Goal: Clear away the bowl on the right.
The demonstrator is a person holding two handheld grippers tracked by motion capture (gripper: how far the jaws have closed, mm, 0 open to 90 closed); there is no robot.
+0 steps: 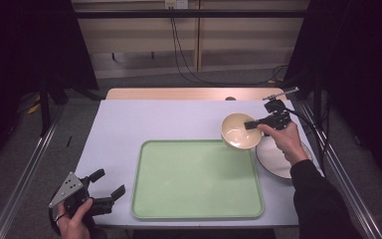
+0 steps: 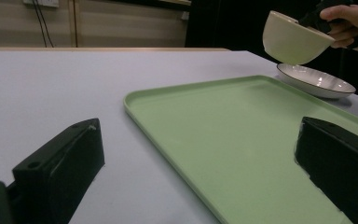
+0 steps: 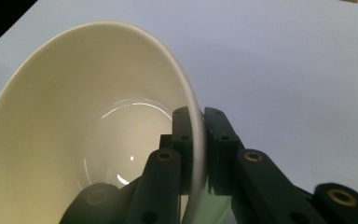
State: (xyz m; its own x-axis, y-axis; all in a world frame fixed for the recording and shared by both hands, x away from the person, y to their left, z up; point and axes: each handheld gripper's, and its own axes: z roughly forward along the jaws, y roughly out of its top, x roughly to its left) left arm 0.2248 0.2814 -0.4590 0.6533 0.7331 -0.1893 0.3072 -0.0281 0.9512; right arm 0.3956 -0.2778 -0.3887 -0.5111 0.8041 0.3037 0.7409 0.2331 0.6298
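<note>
The right gripper is pinching the rim of the cream bowl, jaws clenched on its wall, one inside and one outside. The bowl is hanging tilted in the air over the tray's 1 o'clock corner, just above the shallow plate, which is sitting on the table at the tray's 3 o'clock side. The green tray is holding nothing yet, so the pickup looks done and the placing is still left. The left gripper is idling at the tray's 8 o'clock, jaws released and holding nothing.
</note>
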